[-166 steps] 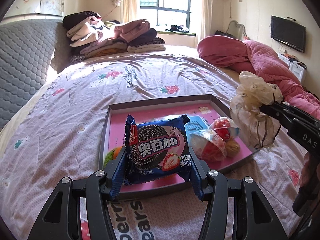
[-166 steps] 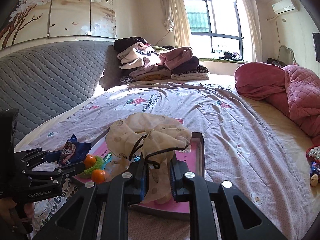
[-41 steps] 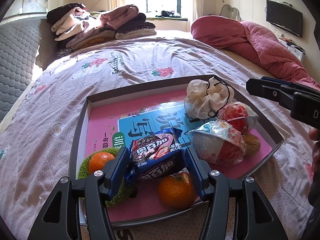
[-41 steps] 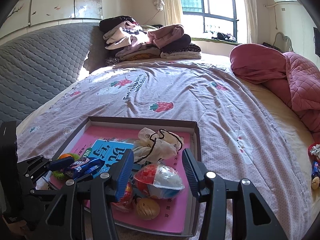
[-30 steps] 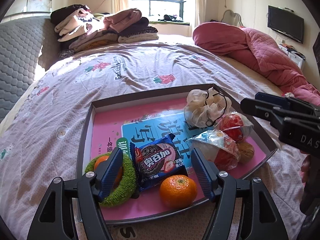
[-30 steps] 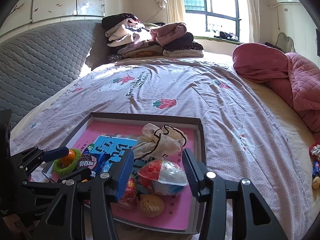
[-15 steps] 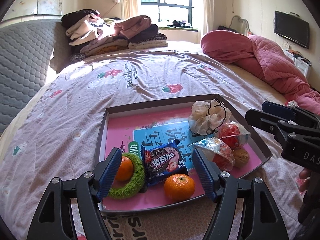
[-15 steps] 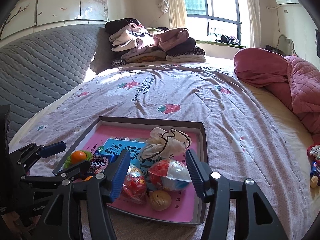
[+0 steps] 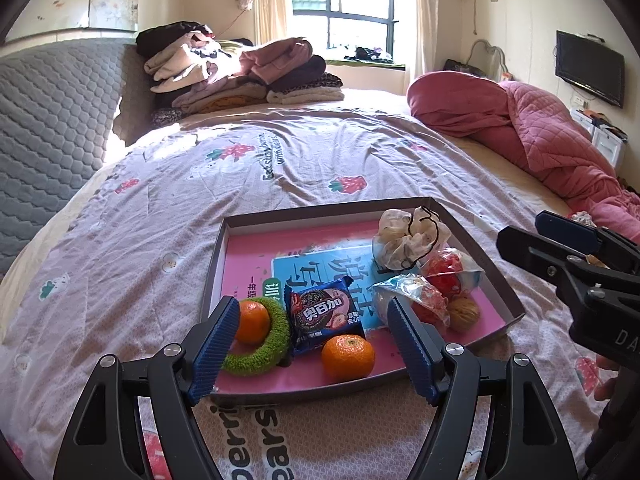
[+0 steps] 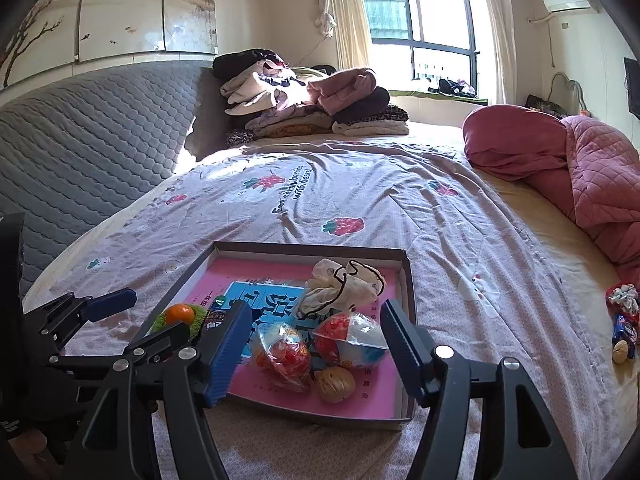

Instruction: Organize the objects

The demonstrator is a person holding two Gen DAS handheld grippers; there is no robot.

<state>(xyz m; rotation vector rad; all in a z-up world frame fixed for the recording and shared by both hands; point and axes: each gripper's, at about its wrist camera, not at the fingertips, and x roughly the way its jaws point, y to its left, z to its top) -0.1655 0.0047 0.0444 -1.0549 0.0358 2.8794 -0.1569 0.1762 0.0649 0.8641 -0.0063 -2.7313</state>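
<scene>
Tray (image 9: 486,257) sits on the bedsheet (image 9: 168,208), centre of the left wrist frame, lower centre of the right wrist frame. Left gripper (image 9: 313,344) released, jaws wide apart, nothing between them, at the tray's near edge at frame bottom. Right gripper (image 10: 316,350) also released and empty, jaws spread in front of the tray's near right corner; it shows as a black body at the right edge of the left view.

Contents in the left view: blue cookie packet (image 9: 325,314) lying flat on a pink-and-blue book (image 9: 248,256) that lines the tray floor. Green ring (image 9: 276,336) lower left with one orange (image 9: 251,322) inside it; a second orange (image 9: 348,357) just below the packet. Cream drawstring pouch (image 9: 404,238) in the tray's upper right corner. Two wrapped red-and-white toy eggs (image 10: 348,338) right of centre, touching each other, walnut (image 10: 336,385) just below them.

Upper left of frame: folded clothes pile (image 9: 236,72) against the grey quilted headboard (image 9: 44,120). Pink quilt (image 9: 532,132) bunched at the right. A few small items (image 10: 622,320) lie loose on the sheet at the right edge of the right wrist view, well apart from the tray.
</scene>
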